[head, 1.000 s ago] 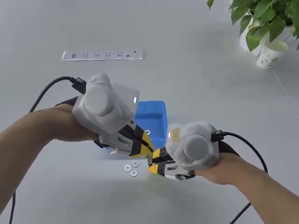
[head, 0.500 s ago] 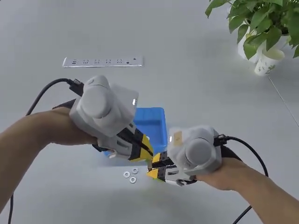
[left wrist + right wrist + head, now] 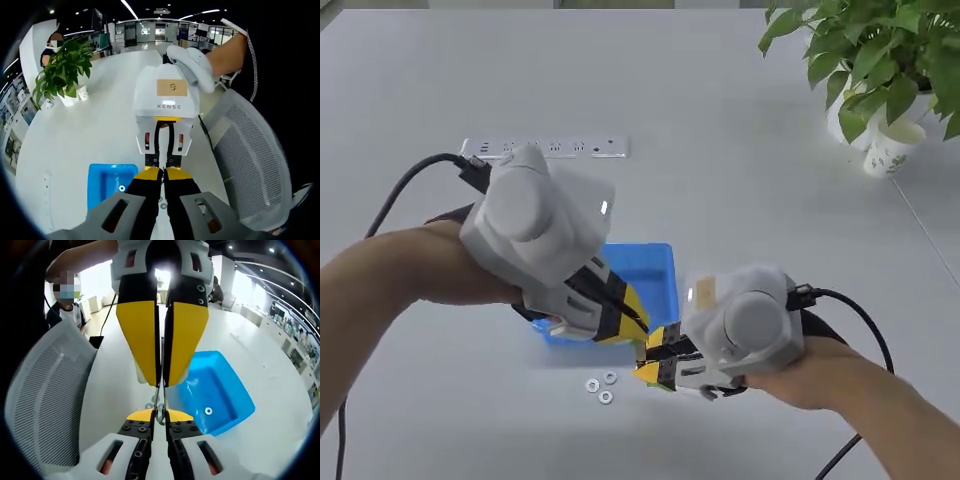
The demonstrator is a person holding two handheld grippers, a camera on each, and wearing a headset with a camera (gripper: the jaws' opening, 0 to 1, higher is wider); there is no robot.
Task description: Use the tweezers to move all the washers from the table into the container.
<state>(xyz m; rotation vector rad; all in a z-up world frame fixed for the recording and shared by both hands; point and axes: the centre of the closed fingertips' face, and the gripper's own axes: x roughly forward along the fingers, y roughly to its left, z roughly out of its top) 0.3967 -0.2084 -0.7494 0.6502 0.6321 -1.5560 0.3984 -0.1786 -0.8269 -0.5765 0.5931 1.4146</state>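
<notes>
The right gripper point(image 3: 160, 416) is closed on the lower end of the thin metal tweezers point(image 3: 159, 399). The left gripper point(image 3: 162, 382) points tip to tip at it from the opposite side, with its yellow jaws drawn narrow around the upper part of the same tweezers. In the head view both grippers are held over the near edge of the blue container point(image 3: 655, 265), their tips almost touching. One washer point(image 3: 208, 411) lies on the container floor. Three loose washers point(image 3: 606, 397) lie close together on the counter point(image 3: 740, 200), just outside the container's near edge and a little to the left of the right gripper's tips. A white power strip point(image 3: 545, 148) lies beyond the container. A potted plant point(image 3: 880, 50) stands at the far right edge, with a paper cup point(image 3: 885, 152) beside it.
</notes>
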